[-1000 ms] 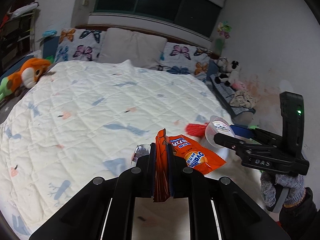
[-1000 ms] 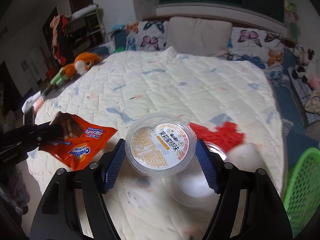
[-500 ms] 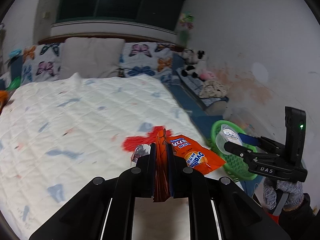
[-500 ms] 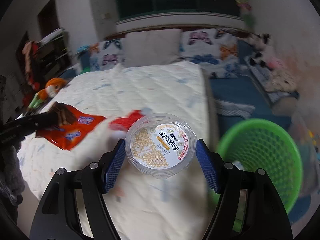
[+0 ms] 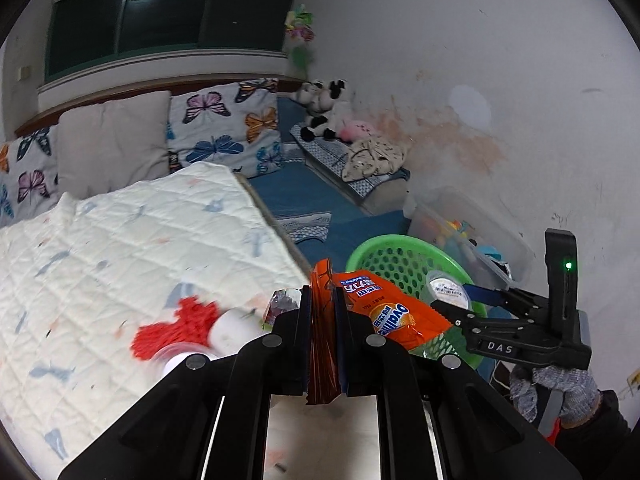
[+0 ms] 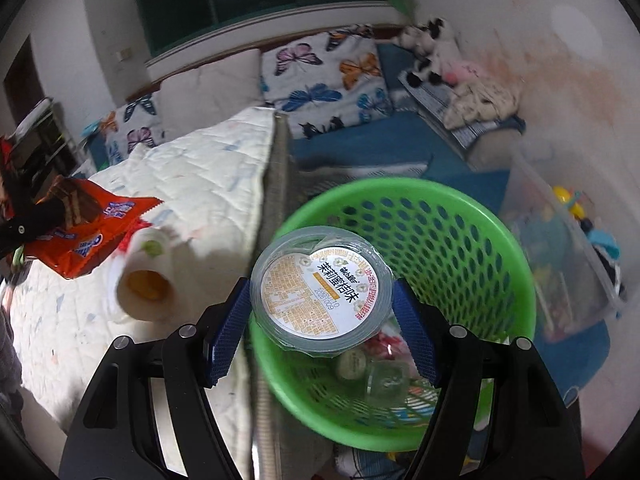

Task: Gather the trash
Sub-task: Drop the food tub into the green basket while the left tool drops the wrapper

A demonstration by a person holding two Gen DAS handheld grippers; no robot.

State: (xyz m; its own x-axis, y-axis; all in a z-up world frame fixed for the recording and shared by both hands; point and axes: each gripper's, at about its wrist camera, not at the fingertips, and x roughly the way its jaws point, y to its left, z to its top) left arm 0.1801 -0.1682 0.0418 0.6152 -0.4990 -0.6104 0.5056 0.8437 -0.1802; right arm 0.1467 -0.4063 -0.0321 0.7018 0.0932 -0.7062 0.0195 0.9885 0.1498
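Two grippers, each with its own piece of trash. Over by the bed's edge the right gripper (image 6: 322, 320) has its blue fingers (image 6: 226, 332) pressed against the sides of a clear plastic cup (image 6: 320, 300) — sealed lid facing the camera, held above the green basket (image 6: 500, 248) where other rubbish already lies. Beside it the left gripper (image 5: 323, 328) pinches an orange snack bag (image 5: 384, 312) tightly. A white roll (image 6: 146, 276) and something red and fluffy (image 5: 176, 328) lie on the quilt (image 5: 120, 248).

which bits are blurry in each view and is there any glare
Left wrist view: red fluffy thing and white cup on the quilt are motion-smeared; orange snack bag sharp. Right wrist view: green basket rim and clear bin soft; lidded cup crisp. Glare: only the ceiling light's window reflection.
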